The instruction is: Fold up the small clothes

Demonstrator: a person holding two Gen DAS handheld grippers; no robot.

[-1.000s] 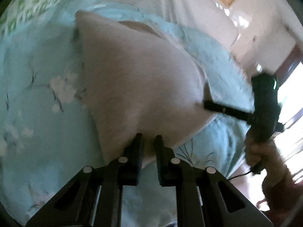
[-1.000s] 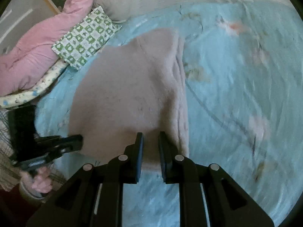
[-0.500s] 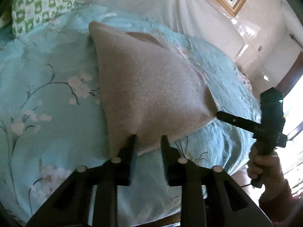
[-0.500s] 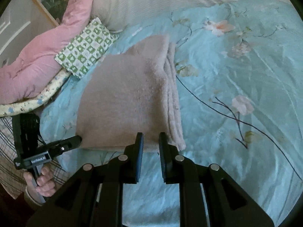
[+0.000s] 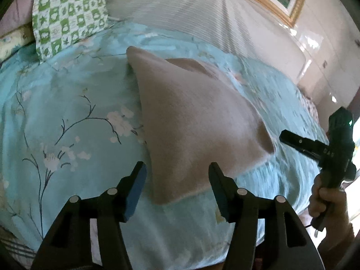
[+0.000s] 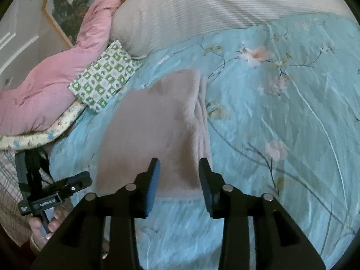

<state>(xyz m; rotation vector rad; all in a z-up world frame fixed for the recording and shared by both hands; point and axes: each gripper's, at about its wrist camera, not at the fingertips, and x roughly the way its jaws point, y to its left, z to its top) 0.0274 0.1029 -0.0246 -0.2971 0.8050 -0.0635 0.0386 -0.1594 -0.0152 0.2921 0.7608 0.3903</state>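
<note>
While I watch both wrist feeds, the folded beige fleece garment (image 5: pixel 193 121) lies flat on the light blue floral bedspread (image 5: pixel 67 117), filling the middle of the left wrist view and the centre-left of the right wrist view (image 6: pixel 153 130).

My left gripper (image 5: pixel 176 180) sits at the bottom centre of its frame. Its jaws have just been opening and now stand wide apart, one on each side of the garment's near corner, with neither pad pressing the cloth. That corner rests on the bedspread between them.

My right gripper (image 6: pixel 178 175) is at the bottom centre of its own frame. Its jaws have also just been opening, though less widely, and the garment's near hem lies between them, loose, with a gap on both sides. In the left wrist view the same tool (image 5: pixel 292 140) shows at the right edge, held in a hand (image 5: pixel 324 204), its tip just beside the garment's right corner.

A green-and-white checked pillow (image 5: pixel 69 18) lies in the upper left of the left view, with a pink quilt (image 6: pixel 56 76) bunched behind it in the right view. A striped off-white cover (image 6: pixel 202 6) runs across the top.
</note>
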